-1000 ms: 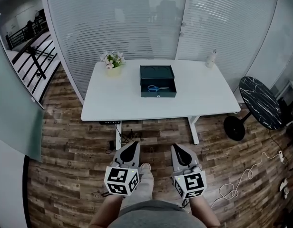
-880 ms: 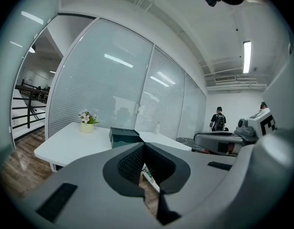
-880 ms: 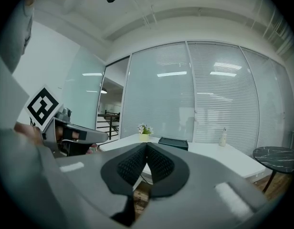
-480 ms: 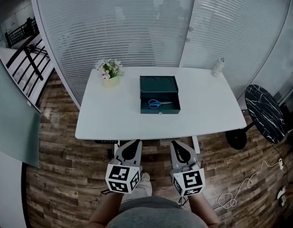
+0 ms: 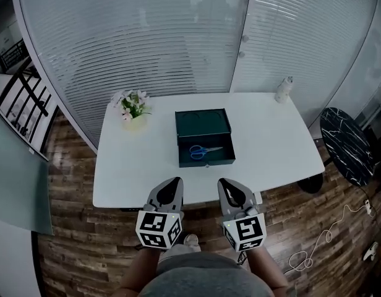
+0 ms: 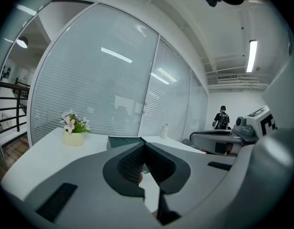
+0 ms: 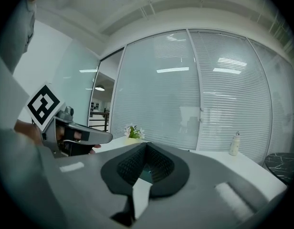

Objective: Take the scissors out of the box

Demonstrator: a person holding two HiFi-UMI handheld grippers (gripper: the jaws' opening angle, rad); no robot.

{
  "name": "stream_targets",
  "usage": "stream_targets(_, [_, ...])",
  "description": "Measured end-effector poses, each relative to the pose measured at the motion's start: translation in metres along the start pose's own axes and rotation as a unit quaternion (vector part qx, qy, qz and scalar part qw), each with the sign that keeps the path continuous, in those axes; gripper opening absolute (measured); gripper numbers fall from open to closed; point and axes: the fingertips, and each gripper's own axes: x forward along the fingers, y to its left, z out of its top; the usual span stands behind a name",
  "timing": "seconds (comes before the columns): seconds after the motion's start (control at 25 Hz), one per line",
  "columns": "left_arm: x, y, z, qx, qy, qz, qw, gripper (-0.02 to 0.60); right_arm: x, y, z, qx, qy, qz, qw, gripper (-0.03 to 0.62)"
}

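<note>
A dark green box (image 5: 203, 135) stands with its lid up in the middle of the white table (image 5: 135, 172). Scissors (image 5: 205, 151) with blue handles lie inside it, in the front half. My left gripper (image 5: 172, 186) and right gripper (image 5: 225, 186) are held side by side at the table's near edge, both short of the box, both shut and holding nothing. In the left gripper view the box (image 6: 122, 140) shows just beyond the closed left gripper (image 6: 143, 142). The right gripper view shows the closed right gripper (image 7: 147, 145) pointing over the tabletop.
A pot of flowers (image 5: 132, 109) stands at the table's back left, a small bottle (image 5: 283, 89) at its back right. A black round side table (image 5: 351, 144) is to the right, with a cable (image 5: 323, 237) on the wooden floor. Glass walls with blinds run behind.
The table and box have come closer in the head view. Both grippers, over the floor before, now reach the table's near edge. They stay shut.
</note>
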Motion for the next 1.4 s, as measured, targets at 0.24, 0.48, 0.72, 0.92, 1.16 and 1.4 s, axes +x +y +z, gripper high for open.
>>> stream_targets(0.24, [0.035,0.019,0.008,-0.001,0.003,-0.006,1.0,0.005,0.039,-0.018,-0.004,-0.005,0.008,-0.002,1.0,0.009])
stream_targets(0.48, [0.056,0.039,0.012,-0.008,0.01,0.0,0.9999,0.006,0.076,-0.028,-0.003,-0.018,0.021,0.013,1.0,0.009])
stream_targets(0.72, [0.07,0.053,0.007,-0.017,0.022,0.018,0.9994,0.006,0.109,-0.044,-0.006,-0.047,0.038,0.039,0.997,0.009])
stream_targets(0.92, [0.085,0.067,0.005,-0.027,0.023,0.048,0.9982,0.006,0.148,-0.06,-0.015,-0.074,0.059,0.083,0.992,0.009])
stream_targets(1.16, [0.101,0.09,0.011,-0.039,0.01,0.098,0.9944,0.006,0.192,-0.065,-0.038,-0.111,0.099,0.159,0.976,0.009])
stream_targets(1.4, [0.106,0.104,0.01,-0.05,0.006,0.134,0.9897,0.006,0.222,-0.063,-0.076,-0.153,0.166,0.235,0.945,0.01])
